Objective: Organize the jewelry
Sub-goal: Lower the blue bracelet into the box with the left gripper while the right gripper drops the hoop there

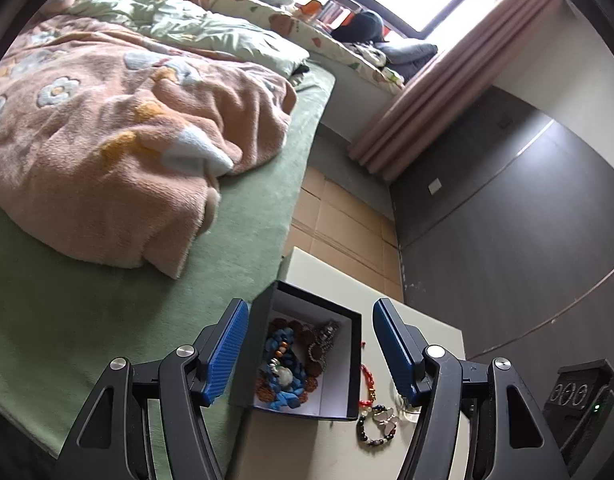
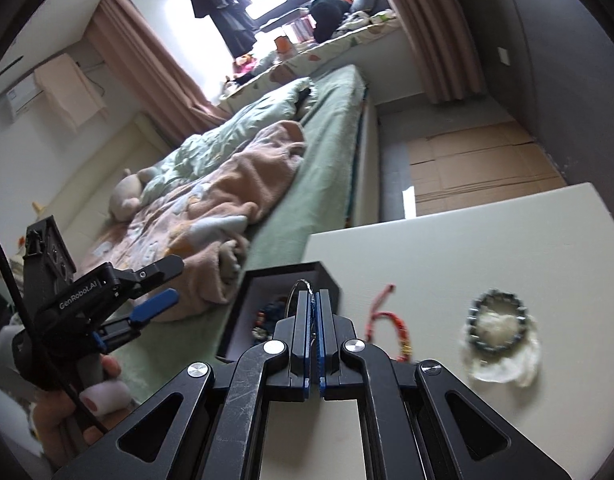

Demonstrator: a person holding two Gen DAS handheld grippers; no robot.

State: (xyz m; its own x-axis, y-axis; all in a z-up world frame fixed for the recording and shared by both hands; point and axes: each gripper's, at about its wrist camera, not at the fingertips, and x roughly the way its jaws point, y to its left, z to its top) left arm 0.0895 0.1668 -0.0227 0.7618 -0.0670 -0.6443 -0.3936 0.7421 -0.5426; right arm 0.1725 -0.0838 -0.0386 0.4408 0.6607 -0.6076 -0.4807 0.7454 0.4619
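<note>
A black jewelry box (image 1: 353,360) with a white lining stands on a white table (image 1: 427,332) by the bed. It holds blue and brown bead strings and a metal chain. My left gripper (image 1: 307,344) is open, its pads either side of the box, above it. A red beaded bracelet (image 1: 367,380) and a dark bead bracelet (image 1: 377,426) lie right of the box. My right gripper (image 2: 314,300) is shut on a thin silver ring (image 2: 297,290) over the box (image 2: 251,288). The red bracelet (image 2: 395,324) and a bead bracelet on a white pouch (image 2: 497,322) lie to its right.
A bed with a green sheet (image 1: 67,320) and a pink blanket (image 1: 107,140) borders the table on the left. Cardboard (image 1: 339,224) covers the floor beyond. A dark wall (image 1: 527,220) runs on the right. The left gripper body (image 2: 91,300) shows in the right wrist view.
</note>
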